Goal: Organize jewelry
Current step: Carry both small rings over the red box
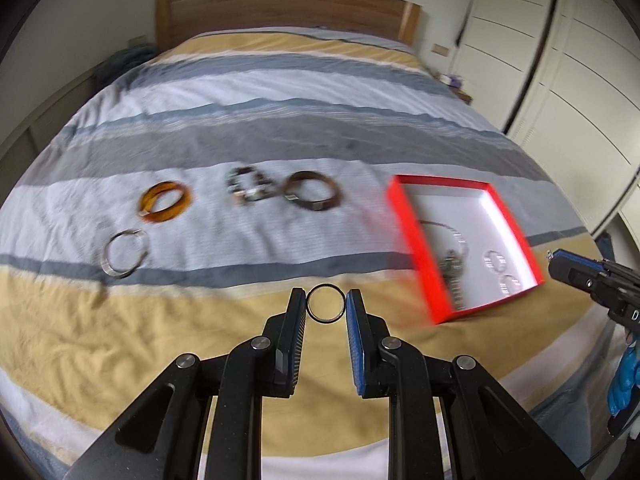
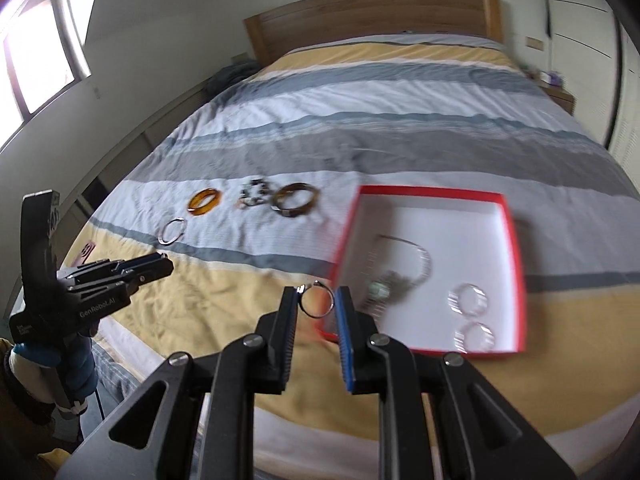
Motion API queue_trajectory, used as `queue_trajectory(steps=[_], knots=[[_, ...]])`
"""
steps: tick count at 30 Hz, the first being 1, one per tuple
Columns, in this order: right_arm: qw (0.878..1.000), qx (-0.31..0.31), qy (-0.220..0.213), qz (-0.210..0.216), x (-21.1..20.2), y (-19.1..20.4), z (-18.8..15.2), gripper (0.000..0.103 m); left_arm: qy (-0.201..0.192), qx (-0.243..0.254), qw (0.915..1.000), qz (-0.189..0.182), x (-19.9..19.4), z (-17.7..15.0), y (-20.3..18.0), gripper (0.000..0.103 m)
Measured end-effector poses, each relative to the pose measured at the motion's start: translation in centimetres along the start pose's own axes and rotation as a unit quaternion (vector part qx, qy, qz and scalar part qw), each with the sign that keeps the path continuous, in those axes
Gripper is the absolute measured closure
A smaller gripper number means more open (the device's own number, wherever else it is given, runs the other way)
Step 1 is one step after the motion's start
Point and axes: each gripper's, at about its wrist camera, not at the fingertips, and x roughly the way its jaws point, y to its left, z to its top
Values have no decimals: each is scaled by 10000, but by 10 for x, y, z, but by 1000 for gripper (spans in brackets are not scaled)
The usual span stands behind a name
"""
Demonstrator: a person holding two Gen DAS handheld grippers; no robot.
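1. Two grippers are showing — the left gripper (image 1: 326, 304) and the right gripper (image 2: 316, 300).
2. Two rings are sitting between fingers — a dark ring (image 1: 326, 303) and a silver ring (image 2: 317, 299).
3. Four bracelets are lying on the bedspread (image 1: 240, 128): silver bangle (image 1: 124, 254), amber bangle (image 1: 165, 202), beaded bracelet (image 1: 248, 190), brown bangle (image 1: 313, 196).
4. One red box (image 2: 514, 240) is holding two clear rings (image 2: 468, 299) and one necklace (image 2: 416, 258).

On the bed (image 1: 280, 128), four bracelets lie in a row at centre frame: bangle (image 1: 165, 202), beaded bracelet (image 1: 249, 190), wide bangle (image 1: 313, 196), with a thin hoop (image 1: 125, 258) lower left. The box (image 1: 516, 216) sits right of them, holding a necklace (image 1: 452, 256) and two small rings (image 1: 495, 260).
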Motion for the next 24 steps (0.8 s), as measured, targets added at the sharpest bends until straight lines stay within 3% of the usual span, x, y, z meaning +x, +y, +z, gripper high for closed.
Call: queue_trajectory(steps=[8,16,24], knots=[[9988,307,70,-369,-10,-63,-9,85,205,516,9975,-437,44,14,-77,83],[9977,442,409,-315,38,-96,-10,85,576,964,9916,-639,97,20,-127,83],[9976,264,527,-350,92,-116,27,85,628,1029,9910,-581,153,62,-140,83]])
